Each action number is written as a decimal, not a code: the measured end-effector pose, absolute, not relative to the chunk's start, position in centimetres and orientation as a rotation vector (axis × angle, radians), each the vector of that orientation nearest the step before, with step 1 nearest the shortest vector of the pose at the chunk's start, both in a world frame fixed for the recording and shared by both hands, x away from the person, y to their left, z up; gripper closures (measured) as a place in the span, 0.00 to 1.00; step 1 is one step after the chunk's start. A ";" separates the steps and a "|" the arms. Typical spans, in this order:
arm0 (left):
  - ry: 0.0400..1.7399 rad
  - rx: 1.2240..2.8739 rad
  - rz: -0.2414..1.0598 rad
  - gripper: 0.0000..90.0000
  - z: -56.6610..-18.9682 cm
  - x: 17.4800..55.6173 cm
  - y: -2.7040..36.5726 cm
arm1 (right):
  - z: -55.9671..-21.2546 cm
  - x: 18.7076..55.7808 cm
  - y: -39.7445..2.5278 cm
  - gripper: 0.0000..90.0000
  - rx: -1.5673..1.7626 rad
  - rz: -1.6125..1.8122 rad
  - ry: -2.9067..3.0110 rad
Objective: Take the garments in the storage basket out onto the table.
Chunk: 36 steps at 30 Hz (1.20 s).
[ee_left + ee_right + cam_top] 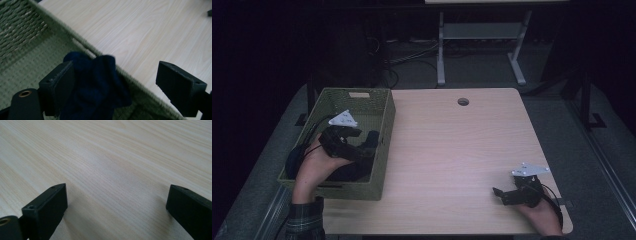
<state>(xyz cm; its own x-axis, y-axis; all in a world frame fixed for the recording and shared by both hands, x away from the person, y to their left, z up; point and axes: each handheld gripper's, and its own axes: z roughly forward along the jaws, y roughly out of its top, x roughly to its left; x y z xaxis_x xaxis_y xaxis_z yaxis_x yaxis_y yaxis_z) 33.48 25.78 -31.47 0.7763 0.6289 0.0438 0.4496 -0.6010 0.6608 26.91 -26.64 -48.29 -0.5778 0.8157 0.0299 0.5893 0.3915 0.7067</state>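
The released left gripper [115, 82] straddled the dark blue cloth [96, 87] inside the green woven basket [384, 145]; the right gripper [117, 207] rested released above the bare bench [452, 150].

Left gripper [120, 82] jaws apart over navy cloth [96, 87] (inside green basket [22, 37]).

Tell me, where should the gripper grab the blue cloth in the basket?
Probably the bunched top fold of the cloth, coming down from above. It lies crumpled against the basket wall on the table side, so a sideways approach would hit the wall. The left gripper is open, one jaw beside the cloth, the other out over the table; it should shift inward first.
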 end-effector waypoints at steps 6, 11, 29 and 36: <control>0.837 2.342 0.363 0.17 -31.9 33.5 26.6 | -48.3 26.9 -26.6 0.04 1.226 0.987 2.333; 0.876 2.348 0.364 0.17 -32.1 33.4 27.5 | -48.3 26.9 -26.6 0.04 1.227 0.988 2.333; 0.978 2.447 0.316 0.17 -34.8 34.3 29.1 | -48.3 26.9 -26.6 0.04 1.226 0.985 2.332; 1.016 2.497 0.274 0.17 -35.8 34.9 29.5 | -48.3 26.9 -26.6 0.04 1.227 0.986 2.332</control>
<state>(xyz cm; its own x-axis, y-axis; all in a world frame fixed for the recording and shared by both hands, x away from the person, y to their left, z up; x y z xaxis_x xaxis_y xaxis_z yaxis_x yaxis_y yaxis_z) 34.87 29.48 -35.83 0.7123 0.7015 0.0208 0.6169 -0.6400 0.4582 26.91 -26.63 -48.29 -0.5763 0.8166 0.0304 0.5908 0.3907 0.7059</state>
